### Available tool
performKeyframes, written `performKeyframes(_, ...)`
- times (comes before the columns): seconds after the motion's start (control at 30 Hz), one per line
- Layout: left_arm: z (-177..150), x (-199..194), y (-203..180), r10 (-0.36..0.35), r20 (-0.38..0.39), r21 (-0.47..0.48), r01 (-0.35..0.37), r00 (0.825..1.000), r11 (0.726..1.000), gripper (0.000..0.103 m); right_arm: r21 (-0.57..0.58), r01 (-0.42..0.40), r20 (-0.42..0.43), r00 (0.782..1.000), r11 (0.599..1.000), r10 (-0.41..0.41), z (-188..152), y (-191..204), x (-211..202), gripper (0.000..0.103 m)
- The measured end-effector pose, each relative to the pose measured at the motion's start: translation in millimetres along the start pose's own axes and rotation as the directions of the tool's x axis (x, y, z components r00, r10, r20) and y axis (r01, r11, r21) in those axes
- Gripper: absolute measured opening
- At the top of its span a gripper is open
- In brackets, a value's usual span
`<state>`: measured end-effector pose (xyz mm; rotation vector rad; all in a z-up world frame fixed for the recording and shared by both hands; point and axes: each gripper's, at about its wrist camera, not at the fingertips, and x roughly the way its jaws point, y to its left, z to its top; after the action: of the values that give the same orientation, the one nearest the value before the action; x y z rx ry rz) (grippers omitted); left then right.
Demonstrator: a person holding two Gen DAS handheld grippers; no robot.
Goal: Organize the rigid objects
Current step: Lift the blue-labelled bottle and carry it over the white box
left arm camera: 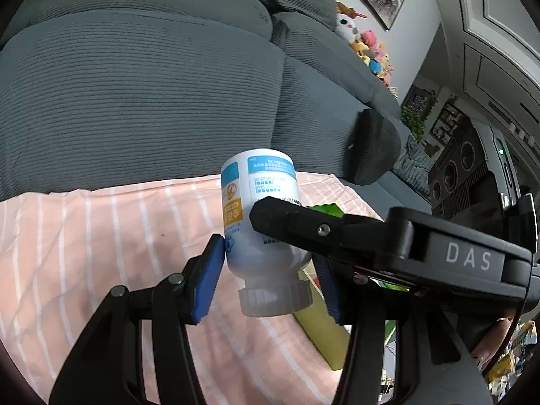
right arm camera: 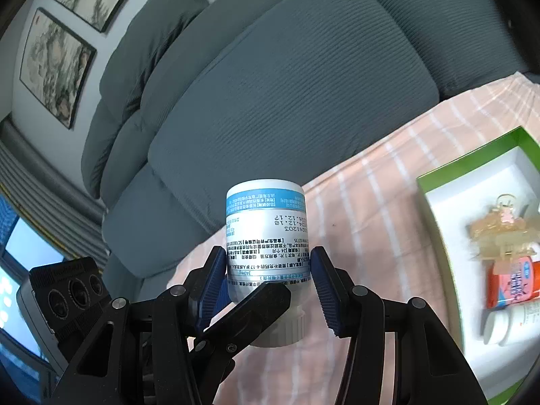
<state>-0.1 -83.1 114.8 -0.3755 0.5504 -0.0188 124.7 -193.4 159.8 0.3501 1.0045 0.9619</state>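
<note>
The bottle [right arm camera: 266,236] is white with a blue band, small black writing and a see-through cap. From the other side it shows a yellow patch. The grippers are black, and their pads [right arm camera: 325,287] are dark blue with tiny ridges. The cloth [left arm camera: 101,253] is pink with thin white stripes. The sofa [left arm camera: 135,84] is grey-blue with fine lines like corduroy. The box [right arm camera: 435,182] is bright green outside and white inside. In it lie a clear yellowish hair clip [right arm camera: 503,236], an orange and pink jar [right arm camera: 513,283] and a white bottle [right arm camera: 509,324]. The plush toys [left arm camera: 368,47] are pink, yellow and white.
</note>
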Motion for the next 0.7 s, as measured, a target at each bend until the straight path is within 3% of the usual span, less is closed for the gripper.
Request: performKeyframes(0.7, 10.2, 33.4, -43.9, -0.093, -0.035, 0.093, 0.096, 0.995, 0.991, 0.052, 0.083, 0.057, 0.112, 0.992, 0.995, -0.066, 13.1, -38.4, -46.7, 0.054)
